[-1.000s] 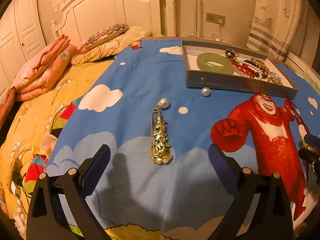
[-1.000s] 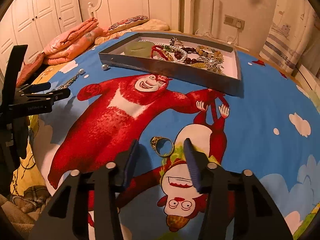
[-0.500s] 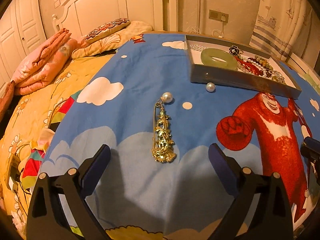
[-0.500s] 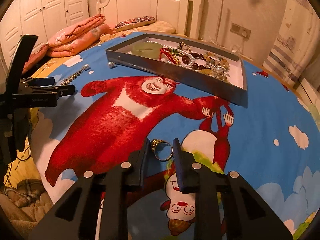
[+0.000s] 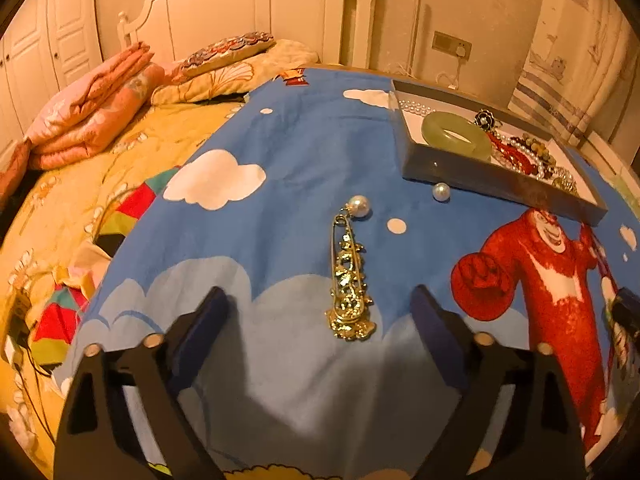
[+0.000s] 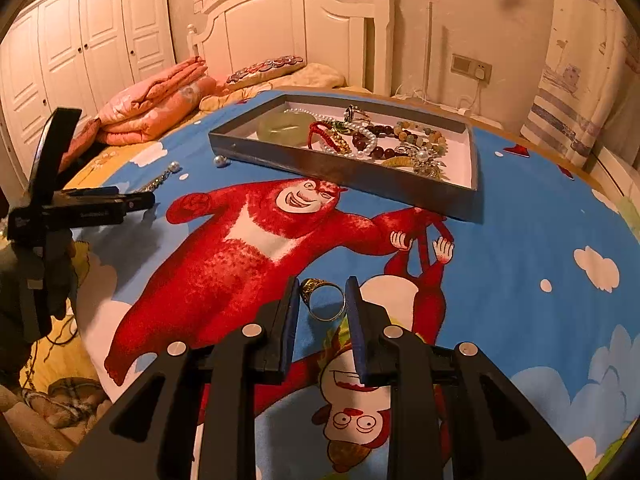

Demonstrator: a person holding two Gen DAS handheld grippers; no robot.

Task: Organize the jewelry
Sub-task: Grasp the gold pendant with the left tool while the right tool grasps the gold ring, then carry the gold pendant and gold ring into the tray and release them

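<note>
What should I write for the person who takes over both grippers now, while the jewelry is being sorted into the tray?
Right gripper: jaws have just closed on the ornate gold ring, low over the blue cartoon bedspread.
Left gripper: open, jaws have just narrowed a little. The long gold brooch with a pearl end lies ahead of it, untouched.
Done: the pale green bangle and the bead strands lie in the flat grey tray.
Left: the ring, the brooch and the loose white pearl beside the tray's wall go into the tray.
</note>
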